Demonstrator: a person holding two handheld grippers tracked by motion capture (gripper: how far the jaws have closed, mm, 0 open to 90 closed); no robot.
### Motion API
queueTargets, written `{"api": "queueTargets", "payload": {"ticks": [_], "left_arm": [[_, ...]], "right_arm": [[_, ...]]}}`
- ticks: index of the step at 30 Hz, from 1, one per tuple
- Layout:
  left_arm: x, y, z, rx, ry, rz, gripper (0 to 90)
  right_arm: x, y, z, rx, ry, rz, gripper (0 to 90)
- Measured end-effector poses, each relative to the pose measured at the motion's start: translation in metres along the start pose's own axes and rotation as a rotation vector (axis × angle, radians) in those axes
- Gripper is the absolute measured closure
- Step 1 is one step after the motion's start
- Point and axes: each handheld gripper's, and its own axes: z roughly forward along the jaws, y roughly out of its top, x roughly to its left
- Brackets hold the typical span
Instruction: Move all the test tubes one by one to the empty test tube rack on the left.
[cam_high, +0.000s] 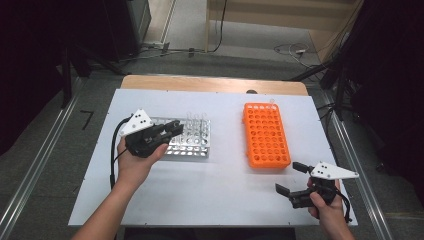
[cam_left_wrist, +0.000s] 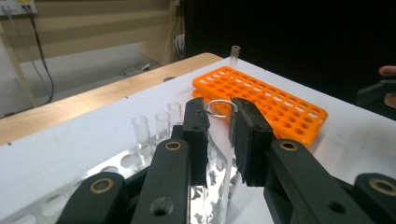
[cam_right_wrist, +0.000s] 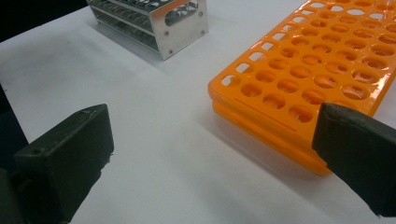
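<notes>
At the metal rack (cam_high: 192, 142) on the left, the left gripper (cam_left_wrist: 218, 126) pinches a glass tube (cam_left_wrist: 219, 108), one tube (cam_left_wrist: 234, 54) already stands in the orange rack (cam_high: 266, 135), several remain, and the right gripper (cam_high: 294, 177) waits wide open, empty.

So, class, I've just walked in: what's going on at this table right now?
A person holds a two-jaw gripper in each hand. The left gripper is closed around a clear glass tube over the metal rack, where more tubes stand. The right gripper is open and holds nothing, beside the orange rack, which has one tube at its far corner.
</notes>
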Motion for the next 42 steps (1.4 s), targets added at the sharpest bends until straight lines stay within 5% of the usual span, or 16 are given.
{"api": "queueTargets", "payload": {"ticks": [19, 32, 42], "left_arm": [[0.043, 0.016, 0.038, -0.007, 0.100, -0.053, 76.1], [0.058, 0.014, 0.062, 0.003, 0.151, -0.085, 76.0], [0.060, 0.008, 0.074, 0.020, 0.147, -0.081, 76.0]], "right_arm": [[-0.002, -0.001, -0.001, -0.002, 0.004, 0.007, 0.0], [-0.005, -0.002, -0.002, -0.002, 0.001, 0.014, 0.0], [-0.005, -0.002, -0.002, -0.003, 0.002, 0.013, 0.0]]}}
